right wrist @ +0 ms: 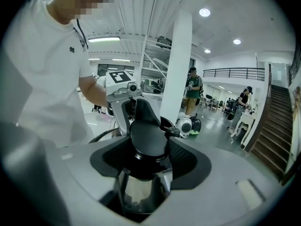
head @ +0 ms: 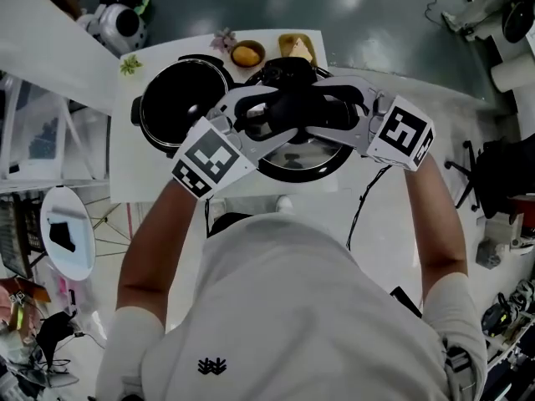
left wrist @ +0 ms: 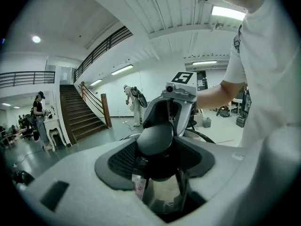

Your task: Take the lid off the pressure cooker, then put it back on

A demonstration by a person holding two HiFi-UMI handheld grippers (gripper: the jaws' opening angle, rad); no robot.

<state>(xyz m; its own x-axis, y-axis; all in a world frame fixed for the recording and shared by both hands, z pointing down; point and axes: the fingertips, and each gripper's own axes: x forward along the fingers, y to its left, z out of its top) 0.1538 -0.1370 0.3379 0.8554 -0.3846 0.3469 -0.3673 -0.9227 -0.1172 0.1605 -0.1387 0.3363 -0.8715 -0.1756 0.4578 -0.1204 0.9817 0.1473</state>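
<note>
The steel lid [head: 303,159] hangs above the white table [head: 159,182], to the right of the open black pressure cooker pot [head: 180,103]. My left gripper [head: 266,114] and right gripper [head: 336,111] face each other, both shut on the lid's black handle [head: 298,109] from opposite sides. In the left gripper view the black knob [left wrist: 155,138] sits between the dark pads [left wrist: 124,159] of my left gripper [left wrist: 157,157], with the shiny lid [left wrist: 162,194] below. The right gripper view has the same knob [right wrist: 148,138] in my right gripper [right wrist: 148,157].
Two small bowls of food [head: 247,54] [head: 297,47], a little plant [head: 130,65] and a flower [head: 223,38] stand at the table's far edge. A dark object [head: 288,72] sits just behind the lid. A cable [head: 368,195] hangs off the right side.
</note>
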